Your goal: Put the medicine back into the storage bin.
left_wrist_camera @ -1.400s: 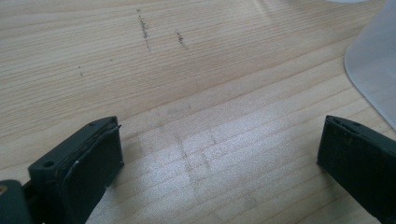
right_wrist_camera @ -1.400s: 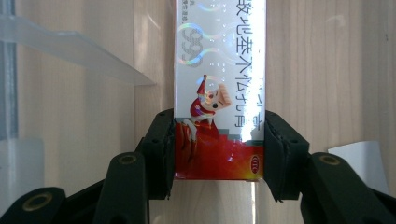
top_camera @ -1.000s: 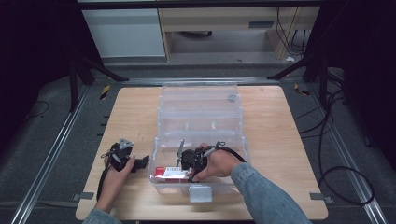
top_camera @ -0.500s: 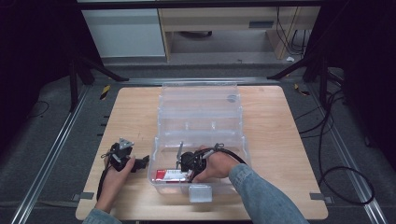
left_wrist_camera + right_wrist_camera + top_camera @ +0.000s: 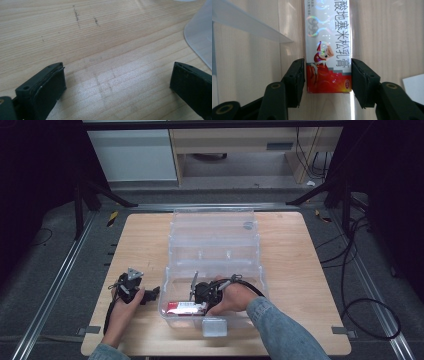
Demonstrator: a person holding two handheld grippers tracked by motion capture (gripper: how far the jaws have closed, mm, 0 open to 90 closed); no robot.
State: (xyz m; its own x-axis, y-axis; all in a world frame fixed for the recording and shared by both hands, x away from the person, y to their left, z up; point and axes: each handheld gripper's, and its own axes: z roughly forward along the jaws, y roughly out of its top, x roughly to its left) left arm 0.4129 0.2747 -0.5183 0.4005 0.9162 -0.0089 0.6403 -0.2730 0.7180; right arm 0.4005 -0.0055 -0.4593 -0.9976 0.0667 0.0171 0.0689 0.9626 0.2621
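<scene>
While the right gripper reaches down inside the near compartment of the clear bin, its two jaws stand on either side of the red end of a small carton, the left jaw flush against the carton's edge and the right jaw at the other edge, where a bright sliver of light makes it hard to tell if it touches. From the high view the carton lies flat on the bin's floor, near the front left corner, with its red end toward the left wall and its white part toward the gripper. In the right gripper view the carton runs straight away from the jaws, printed with Chinese characters, a small cartoon figure and shiny rainbow marks. A clear wall of the bin crosses the upper left of that view. The left gripper rests on the wooden table just left of the bin, pointing toward it. Its jaws are spread wide with nothing between them but bare wood, and the bin's rounded corner shows at the right edge of the left gripper view. A white latch sits on the bin's front edge.
</scene>
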